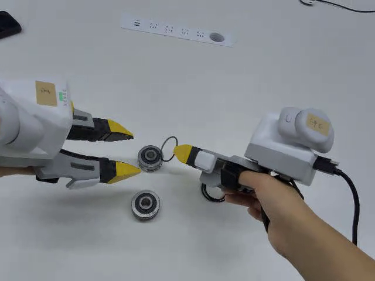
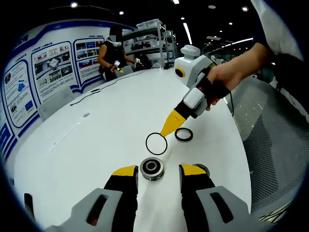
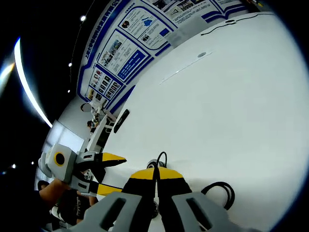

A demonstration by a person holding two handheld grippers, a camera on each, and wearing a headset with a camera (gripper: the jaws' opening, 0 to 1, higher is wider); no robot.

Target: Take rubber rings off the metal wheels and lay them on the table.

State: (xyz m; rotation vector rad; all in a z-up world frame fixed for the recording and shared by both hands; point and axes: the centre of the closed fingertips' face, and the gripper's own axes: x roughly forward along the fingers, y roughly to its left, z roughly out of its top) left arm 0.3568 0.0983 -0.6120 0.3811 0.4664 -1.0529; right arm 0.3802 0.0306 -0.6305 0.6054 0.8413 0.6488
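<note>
Head view: my right gripper point(image 1: 180, 153) is clenched on the thin rubber ring point(image 1: 170, 137) just beside the farther wheel point(image 1: 150, 158), while my left gripper point(image 1: 135, 153) gapes unclamped, so a snagged ring could drag that wheel across the table point(image 1: 246, 88).

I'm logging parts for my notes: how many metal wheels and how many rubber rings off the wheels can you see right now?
Metal wheels: 2
Loose rubber rings: 2
Total: 4
</note>
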